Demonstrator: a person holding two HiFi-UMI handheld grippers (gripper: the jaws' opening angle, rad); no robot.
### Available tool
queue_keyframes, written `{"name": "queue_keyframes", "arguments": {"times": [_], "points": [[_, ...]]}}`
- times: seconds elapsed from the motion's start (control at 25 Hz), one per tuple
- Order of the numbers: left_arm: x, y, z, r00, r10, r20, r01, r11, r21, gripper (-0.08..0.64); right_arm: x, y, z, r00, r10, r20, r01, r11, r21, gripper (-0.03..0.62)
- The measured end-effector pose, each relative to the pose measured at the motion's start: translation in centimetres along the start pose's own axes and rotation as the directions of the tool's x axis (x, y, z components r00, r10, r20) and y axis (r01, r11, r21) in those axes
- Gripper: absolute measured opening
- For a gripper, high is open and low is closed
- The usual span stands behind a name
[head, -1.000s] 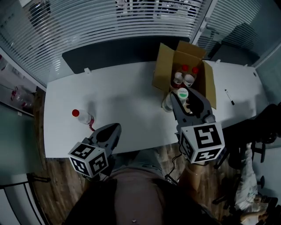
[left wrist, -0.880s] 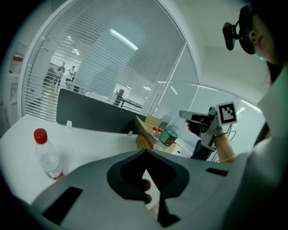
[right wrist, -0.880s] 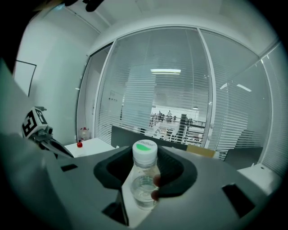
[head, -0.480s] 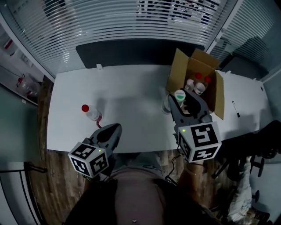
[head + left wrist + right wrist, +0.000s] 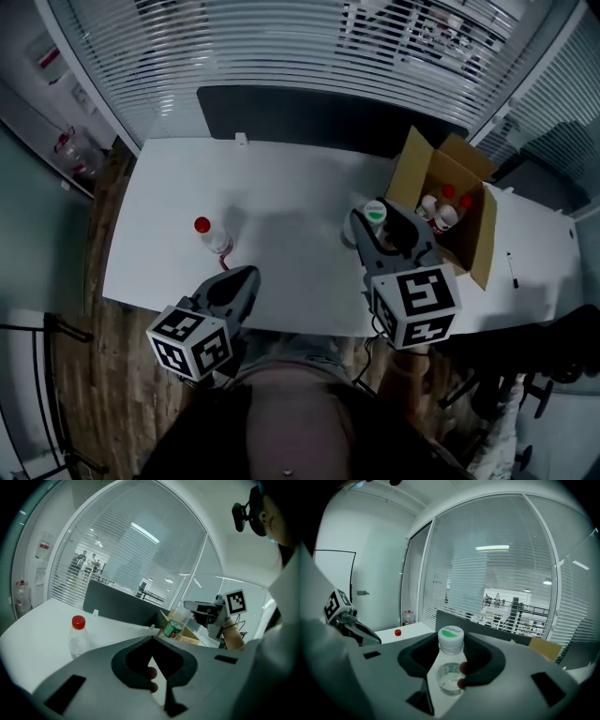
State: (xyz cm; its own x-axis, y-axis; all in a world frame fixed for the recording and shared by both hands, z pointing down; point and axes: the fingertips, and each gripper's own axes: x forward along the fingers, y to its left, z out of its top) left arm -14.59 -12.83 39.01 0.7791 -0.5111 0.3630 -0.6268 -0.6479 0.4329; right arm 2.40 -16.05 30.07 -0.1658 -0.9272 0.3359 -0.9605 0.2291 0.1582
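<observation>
My right gripper (image 5: 382, 219) is shut on a clear bottle with a green-and-white cap (image 5: 374, 212), held upright above the white table (image 5: 291, 197), just left of an open cardboard box (image 5: 417, 173). The same bottle (image 5: 450, 665) fills the right gripper view between the jaws. A red-capped clear bottle (image 5: 210, 235) stands on the table's left part. My left gripper (image 5: 246, 275) hovers at the near edge just right of it, jaws shut with nothing between them (image 5: 152, 641). The left gripper view shows the red-capped bottle (image 5: 78, 633) and the held bottle (image 5: 176, 624).
Several capped bottles (image 5: 441, 208) stand inside the box. A dark panel (image 5: 309, 108) runs along the table's far edge, with blinds behind it. A pen (image 5: 513, 272) lies at the far right. Wooden floor (image 5: 112, 375) borders the near side.
The right gripper has carried the green-capped bottle a little leftward, away from the box. The left gripper stays at the near edge, now turned more toward the red-capped bottle. The head camera has shifted.
</observation>
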Motion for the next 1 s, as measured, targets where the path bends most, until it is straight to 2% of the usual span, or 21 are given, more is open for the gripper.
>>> {"name": "queue_keyframes", "arguments": {"times": [0.36,0.64,1.0], "points": [[-1.9,2.3,0.1,0.994,0.101,0.048,-0.098,0.994,-0.044,0.008,3.3,3.3,0.1,0.993,0.121,-0.011,-0.121,0.993,-0.009,0.173],[-3.8,3.9,-0.1,0.982,0.175,0.076,-0.169,0.982,-0.080,0.009,5.6,6.2,0.1,0.976,0.215,-0.020,-0.215,0.976,-0.026,0.173],[-5.8,5.5,-0.5,0.964,0.249,0.098,-0.236,0.964,-0.120,0.008,7.8,9.2,0.0,0.954,0.297,-0.034,-0.298,0.954,-0.040,0.174]]}}
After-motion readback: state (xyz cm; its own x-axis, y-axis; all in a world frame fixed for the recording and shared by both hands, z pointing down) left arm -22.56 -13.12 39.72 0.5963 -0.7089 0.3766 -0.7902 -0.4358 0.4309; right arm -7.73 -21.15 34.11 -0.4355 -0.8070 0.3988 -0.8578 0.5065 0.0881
